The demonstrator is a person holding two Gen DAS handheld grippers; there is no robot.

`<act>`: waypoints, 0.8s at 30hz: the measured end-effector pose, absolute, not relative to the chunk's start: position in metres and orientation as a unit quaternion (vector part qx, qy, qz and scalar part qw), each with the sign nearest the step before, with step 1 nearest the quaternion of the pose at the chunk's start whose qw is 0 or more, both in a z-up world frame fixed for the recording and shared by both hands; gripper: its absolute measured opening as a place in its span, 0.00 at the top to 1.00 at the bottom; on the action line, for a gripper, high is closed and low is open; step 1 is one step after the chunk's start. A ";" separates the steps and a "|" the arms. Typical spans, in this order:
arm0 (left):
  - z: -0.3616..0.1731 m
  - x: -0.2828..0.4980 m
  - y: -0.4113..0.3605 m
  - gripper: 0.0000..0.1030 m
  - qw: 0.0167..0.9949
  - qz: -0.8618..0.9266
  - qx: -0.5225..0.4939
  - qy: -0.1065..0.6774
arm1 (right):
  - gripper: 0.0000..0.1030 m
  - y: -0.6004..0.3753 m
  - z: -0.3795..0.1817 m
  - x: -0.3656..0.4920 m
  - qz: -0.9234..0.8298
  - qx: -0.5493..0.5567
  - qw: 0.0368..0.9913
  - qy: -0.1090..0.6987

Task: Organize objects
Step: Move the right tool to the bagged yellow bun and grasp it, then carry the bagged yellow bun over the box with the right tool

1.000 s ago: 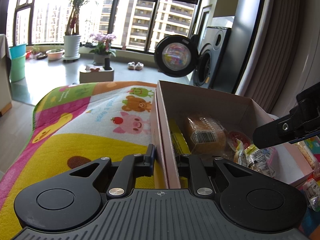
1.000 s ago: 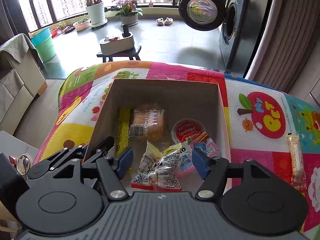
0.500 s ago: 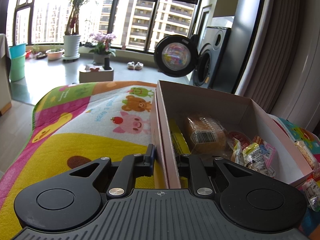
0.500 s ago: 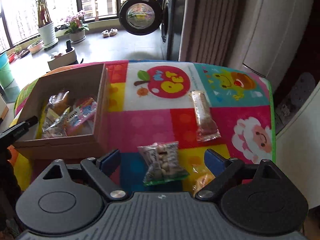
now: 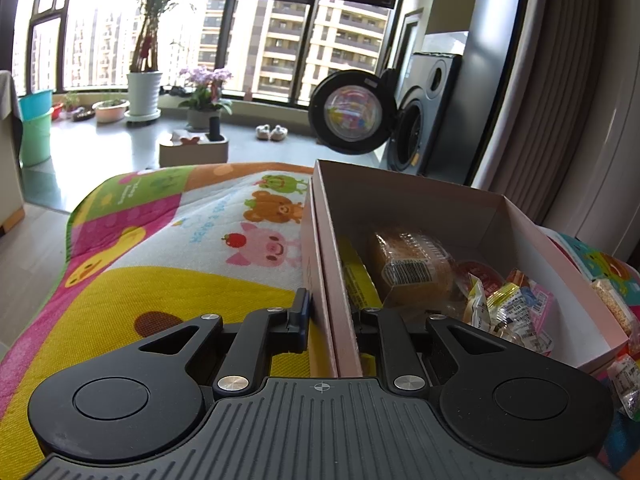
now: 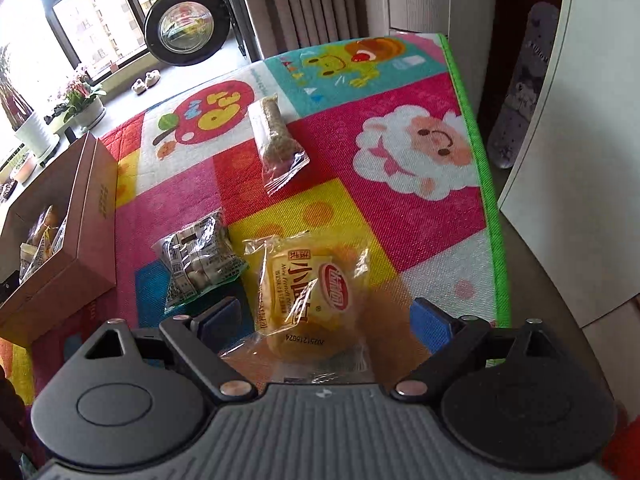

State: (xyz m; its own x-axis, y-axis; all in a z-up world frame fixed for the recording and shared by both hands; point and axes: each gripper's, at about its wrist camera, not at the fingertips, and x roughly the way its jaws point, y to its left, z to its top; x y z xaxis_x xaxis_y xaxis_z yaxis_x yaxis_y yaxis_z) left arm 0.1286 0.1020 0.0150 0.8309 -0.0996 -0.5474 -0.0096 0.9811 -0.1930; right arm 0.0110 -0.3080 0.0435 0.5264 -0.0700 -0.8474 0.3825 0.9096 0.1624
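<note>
The left gripper (image 5: 329,316) grips the cardboard box (image 5: 420,204) wall between its fingers (image 5: 301,312), snacks (image 5: 508,308) inside.

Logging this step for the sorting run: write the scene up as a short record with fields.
surface: cartoon play mat
box: cardboard box, open, holding wrapped snacks
left gripper: shut on the box's near wall
right gripper: open, fingers on either side of the yellow bread packet
loose on mat: nut packet, long cereal bar
background: washing machine, door open
</note>
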 end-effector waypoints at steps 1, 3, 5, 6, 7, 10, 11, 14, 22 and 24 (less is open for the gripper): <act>0.015 0.129 0.102 0.84 0.952 -0.024 -0.094 0.291 | 0.11 -0.305 0.038 0.015 -0.131 0.162 0.857 0.472; 0.015 0.129 0.102 0.84 0.952 -0.024 -0.094 0.291 | 0.14 -0.300 0.031 0.021 -0.129 0.153 0.855 0.479; 0.014 0.130 0.102 0.84 0.952 -0.024 -0.095 0.291 | 0.22 -0.290 0.030 0.023 -0.134 0.123 0.861 0.474; 0.013 0.130 0.102 0.84 0.952 -0.024 -0.095 0.292 | 0.32 -0.285 0.031 0.023 -0.132 0.109 0.863 0.474; 0.013 0.130 0.103 0.84 0.951 -0.024 -0.095 0.292 | 0.41 -0.281 0.032 0.023 -0.128 0.098 0.865 0.475; 0.012 0.131 0.103 0.84 0.951 -0.024 -0.095 0.292 | 0.45 -0.272 0.035 0.018 -0.122 0.085 0.861 0.486; 0.013 0.131 0.103 0.84 0.952 -0.024 -0.095 0.292 | 0.45 -0.267 0.036 0.015 -0.122 0.070 0.861 0.488; 0.013 0.131 0.103 0.84 0.951 -0.024 -0.095 0.292 | 0.45 -0.245 0.037 0.004 -0.119 0.005 0.861 0.494; 0.013 0.131 0.103 0.84 0.951 -0.024 -0.095 0.292 | 0.46 -0.194 0.055 -0.021 -0.025 0.027 0.854 0.518; 0.013 0.131 0.103 0.84 0.951 -0.024 -0.095 0.292 | 0.46 -0.179 0.062 -0.023 -0.006 0.016 0.859 0.512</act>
State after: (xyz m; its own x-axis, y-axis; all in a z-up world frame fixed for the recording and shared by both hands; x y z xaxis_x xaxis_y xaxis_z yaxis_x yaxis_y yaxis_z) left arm 0.1305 0.1026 0.0128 0.8287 -0.1021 -0.5503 -0.0091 0.9806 -0.1956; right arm -0.0232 -0.1787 0.0623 0.4766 0.0056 -0.8791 0.0275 0.9994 0.0212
